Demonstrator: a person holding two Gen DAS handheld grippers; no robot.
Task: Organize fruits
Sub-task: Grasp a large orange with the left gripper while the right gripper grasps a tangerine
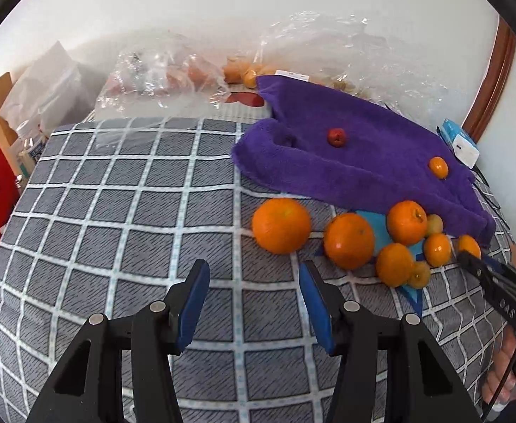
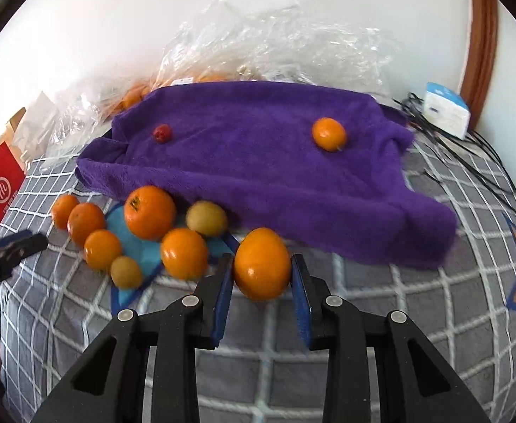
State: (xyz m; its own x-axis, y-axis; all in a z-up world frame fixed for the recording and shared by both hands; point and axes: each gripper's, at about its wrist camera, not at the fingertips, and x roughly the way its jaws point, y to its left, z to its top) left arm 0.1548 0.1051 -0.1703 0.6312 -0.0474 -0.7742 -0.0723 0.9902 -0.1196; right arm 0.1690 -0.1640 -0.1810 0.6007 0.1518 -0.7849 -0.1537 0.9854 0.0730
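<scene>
Left wrist view: the left tongs hang above the grey checked cloth of the worktop with the blue pads wide apart and nothing between them. Ahead and to the right lies the cluster of round orange mandarins, with the biggest orange a little apart on its left, partly on a light blue paper shape. Behind it the fluffy purple towel carries one small red fruit and one small orange fruit, well apart from each other. The right tongs enter from the right edge, at the far end of the cluster. The left half of the cloth is bare, so the left side has much room.

Right wrist view: the right tongs are closed on a round orange mandarin, one pad at each side of its middle. The grip looks centred; likely the fruit goes onto the towel, which seems to be the sorting place. A steady, light squeeze is advised, because the skin is smooth and could slip. The lift should go up first, since another mandarin sits just beside the left pad and could roll. The towel's front edge is thick and folded, so the fruit must pass over it. Black cables and a white box lie at the far right; crinkled clear plastic bags stand behind.
</scene>
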